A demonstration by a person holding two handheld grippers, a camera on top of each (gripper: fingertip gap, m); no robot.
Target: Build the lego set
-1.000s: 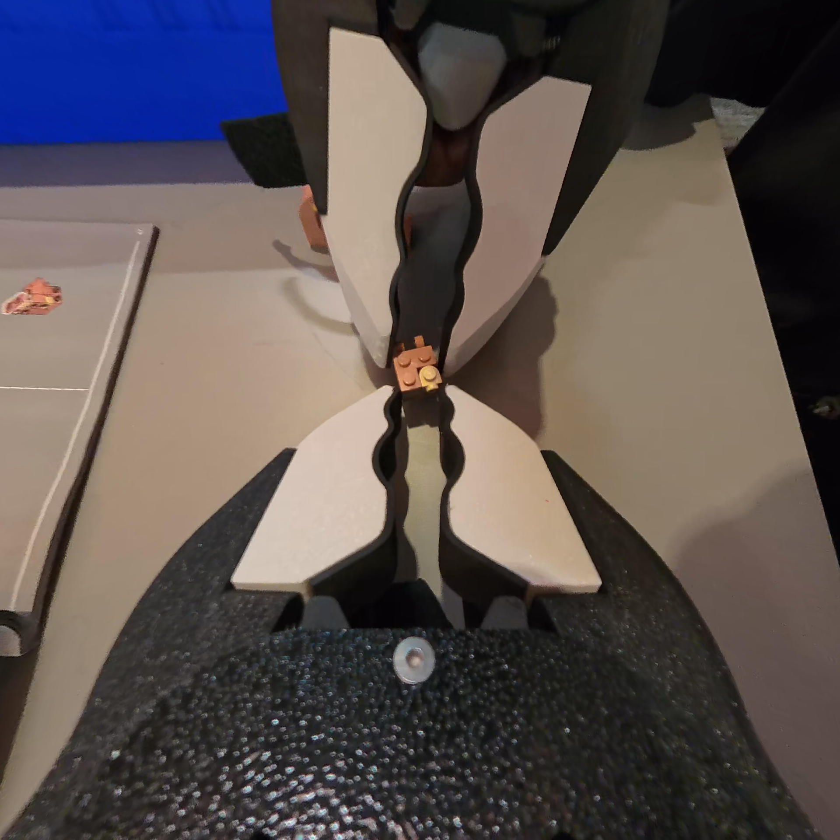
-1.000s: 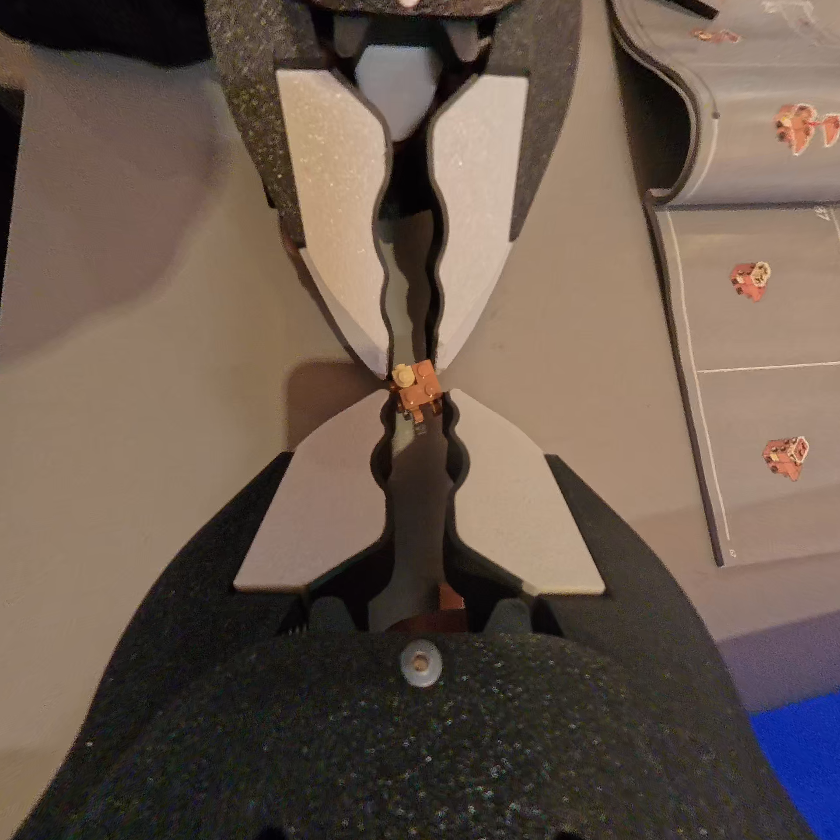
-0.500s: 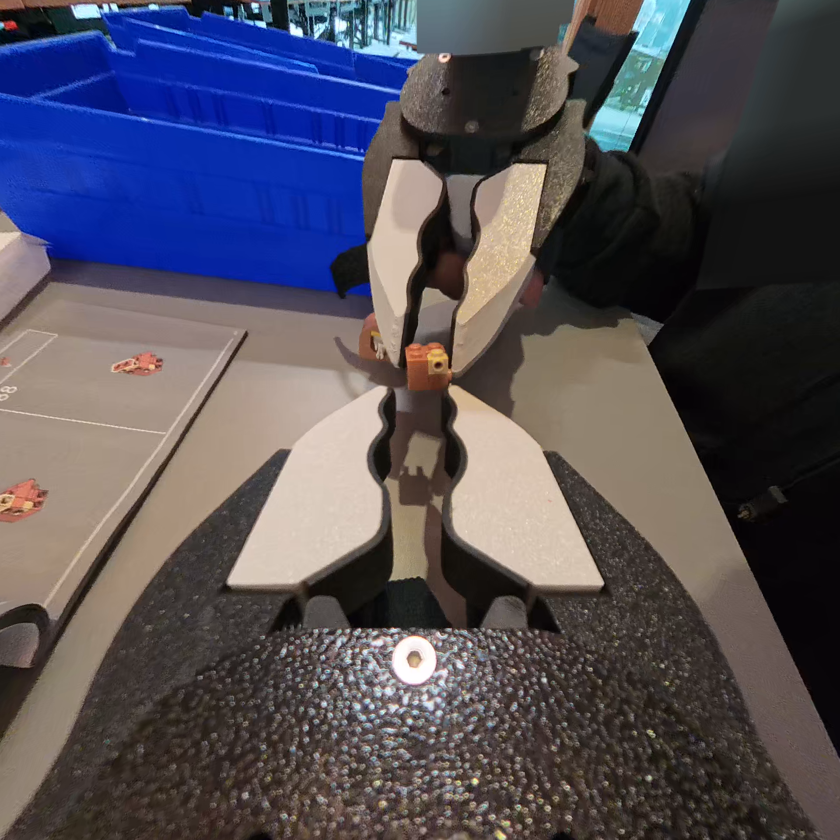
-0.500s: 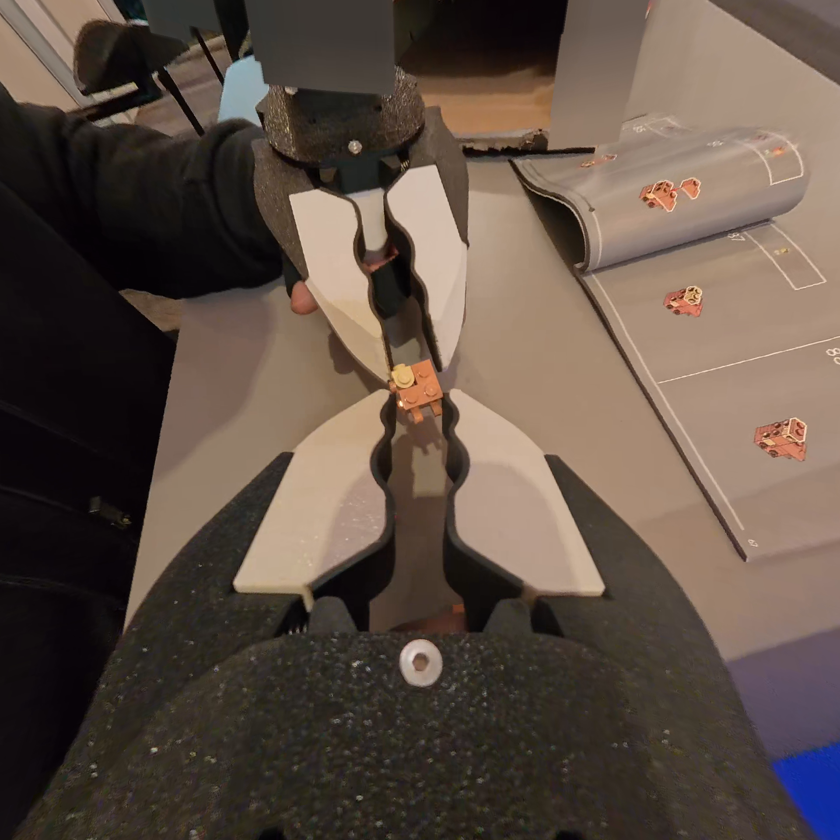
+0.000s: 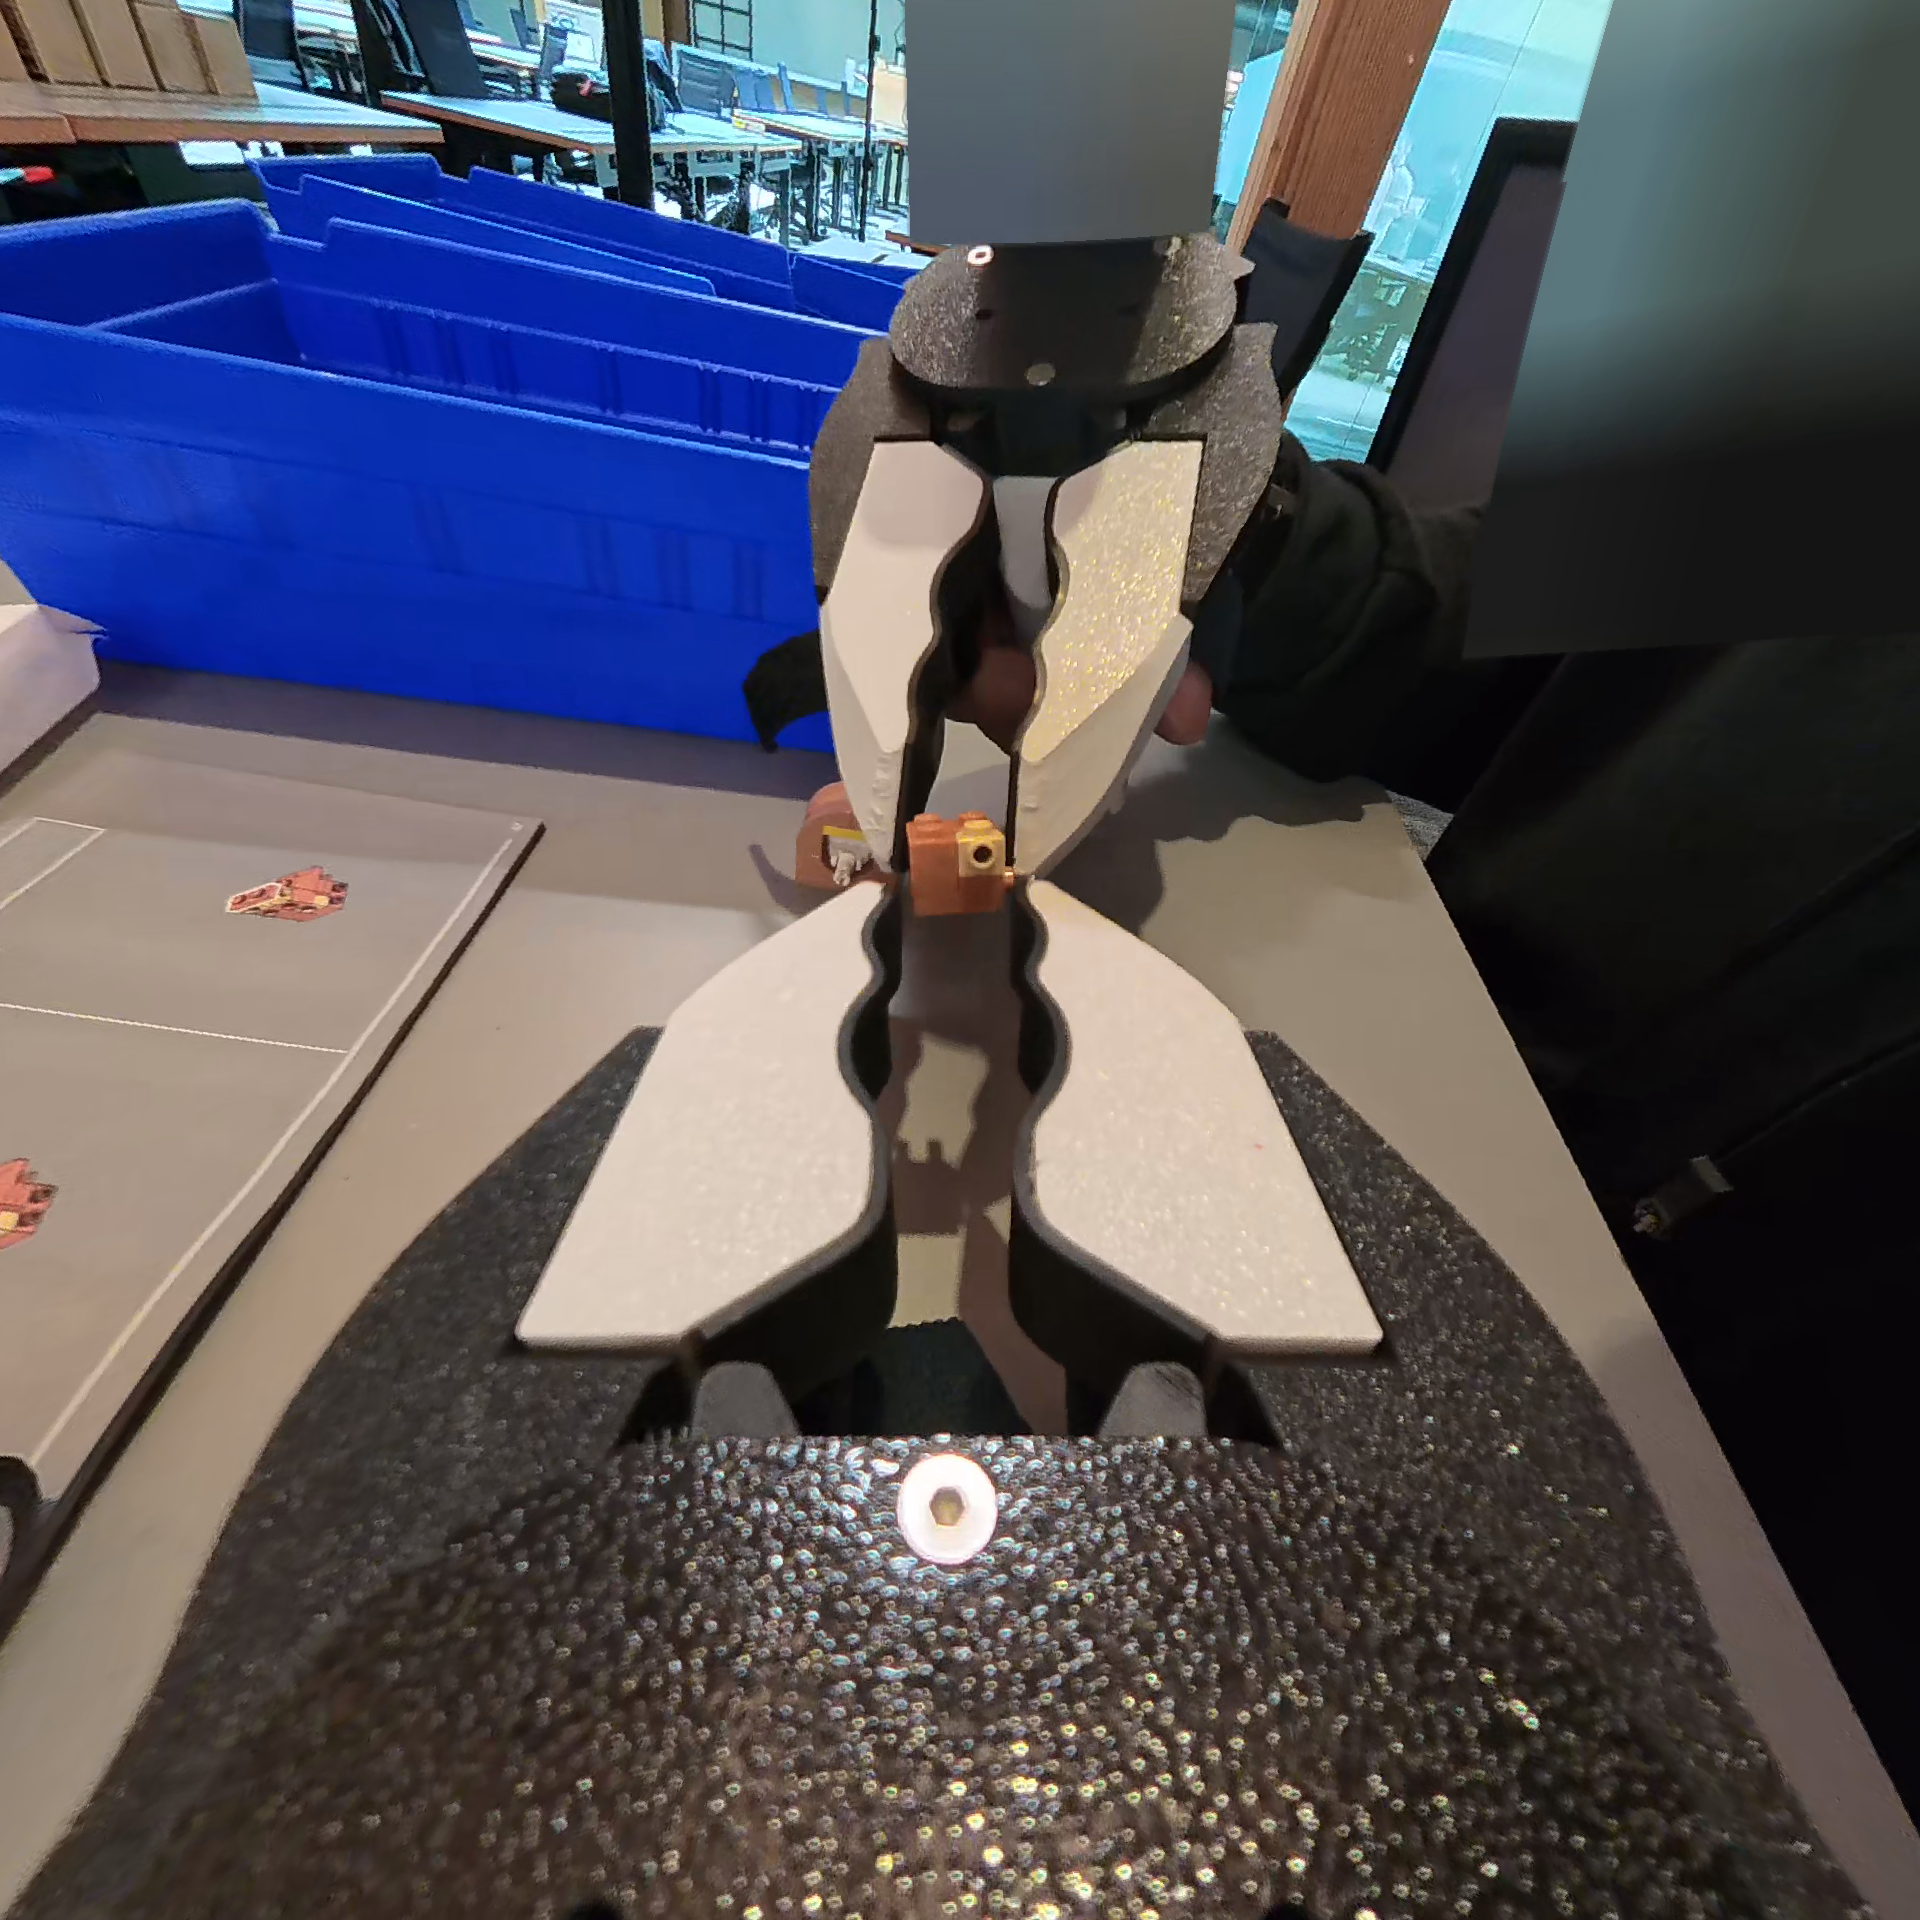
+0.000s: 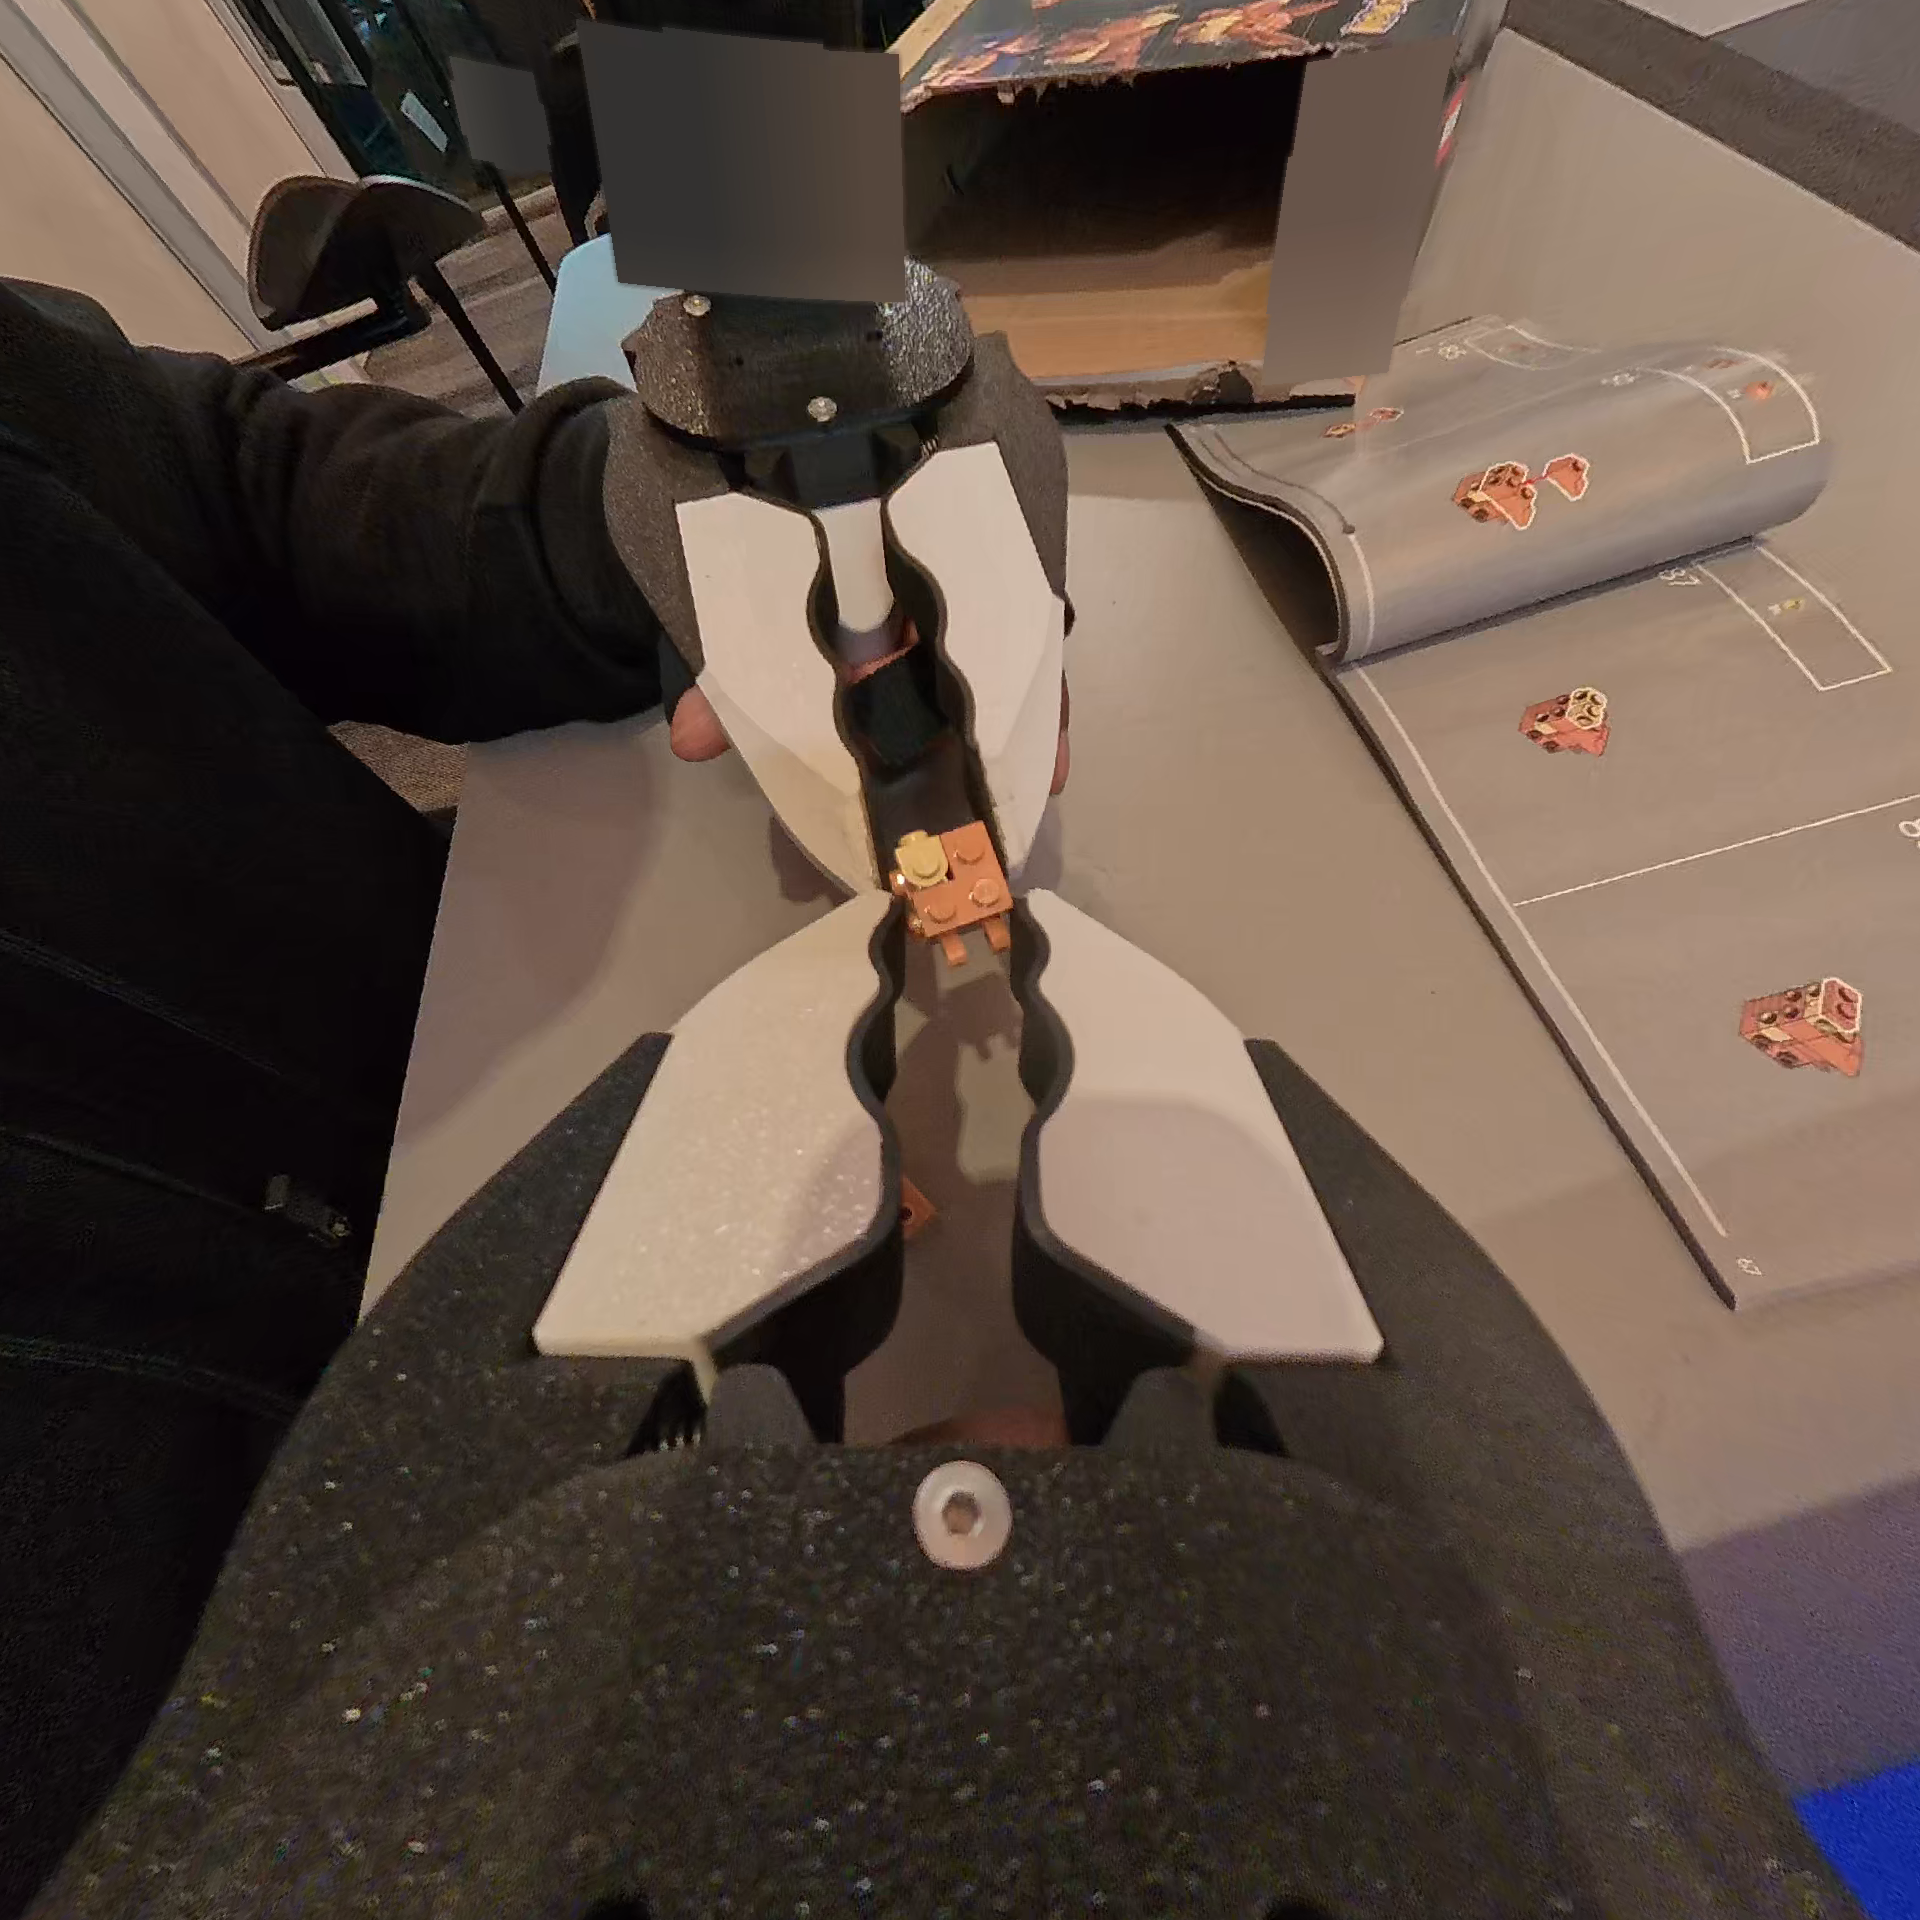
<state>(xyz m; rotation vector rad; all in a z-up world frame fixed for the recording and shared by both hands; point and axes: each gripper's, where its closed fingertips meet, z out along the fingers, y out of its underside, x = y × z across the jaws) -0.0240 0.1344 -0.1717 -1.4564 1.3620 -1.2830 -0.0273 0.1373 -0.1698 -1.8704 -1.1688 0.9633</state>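
Grey worktop fills both views, with an office space beyond. Two hand-held tongs meet tip to tip above it, facing each other. Between the tips sits a small brown brick cluster with a tan stud piece on one corner, lifted clear of the worktop.

The right tongs pinch the cluster, a dark pad pressed to either side. The left tongs are narrowly spread around its other end. Whether their pads press it cannot be told.

Just behind the right tongs' tips, a second brown piece rests on the worktop. To the left tongs' left lies an open booklet of building diagrams. Beyond it stand blue bins. Past the left tongs, seen from the right tongs, is a torn-open cardboard box. Dark sleeves reach in behind each of the tongs.
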